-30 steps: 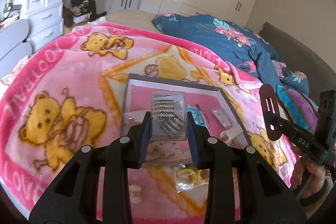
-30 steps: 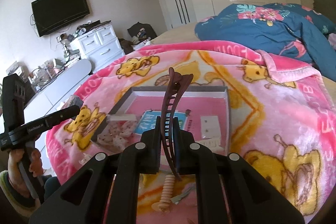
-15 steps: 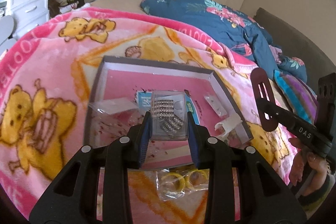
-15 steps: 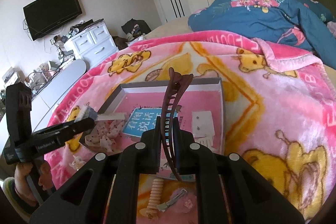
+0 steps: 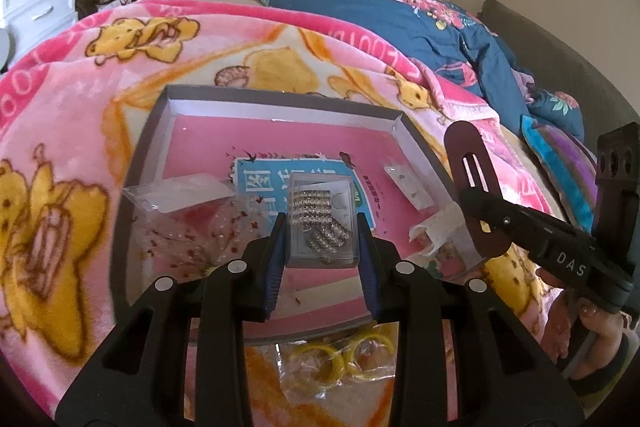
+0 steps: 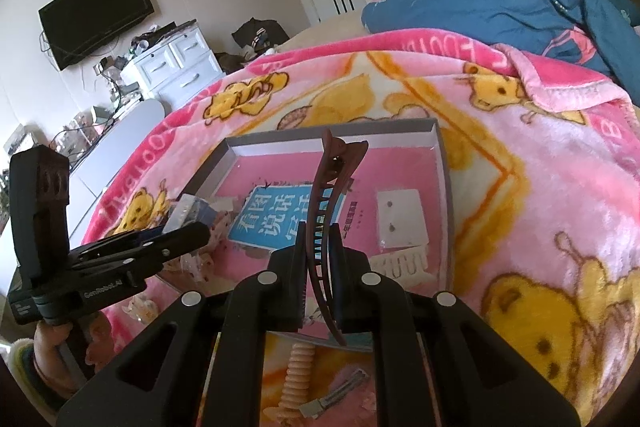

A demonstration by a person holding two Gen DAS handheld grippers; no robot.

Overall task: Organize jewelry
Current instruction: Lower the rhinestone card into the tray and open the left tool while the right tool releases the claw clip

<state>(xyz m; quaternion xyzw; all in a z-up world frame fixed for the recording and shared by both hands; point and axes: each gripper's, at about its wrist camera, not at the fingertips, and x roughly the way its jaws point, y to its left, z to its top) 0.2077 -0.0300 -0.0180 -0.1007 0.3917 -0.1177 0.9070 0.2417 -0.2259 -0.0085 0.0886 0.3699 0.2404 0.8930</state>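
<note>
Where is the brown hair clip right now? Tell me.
The brown hair clip stands upright, pinched in the right gripper, above the tray's near edge, over the blue booklet.

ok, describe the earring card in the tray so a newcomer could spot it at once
On the pink teddy-bear blanket lies a shallow grey tray with a pink floor. Along its right side, beside the blue booklet with white characters, lies the small white square earring card. Unlike the crumpled clear bags opposite, it is flat, opaque, with two tiny studs.
</note>
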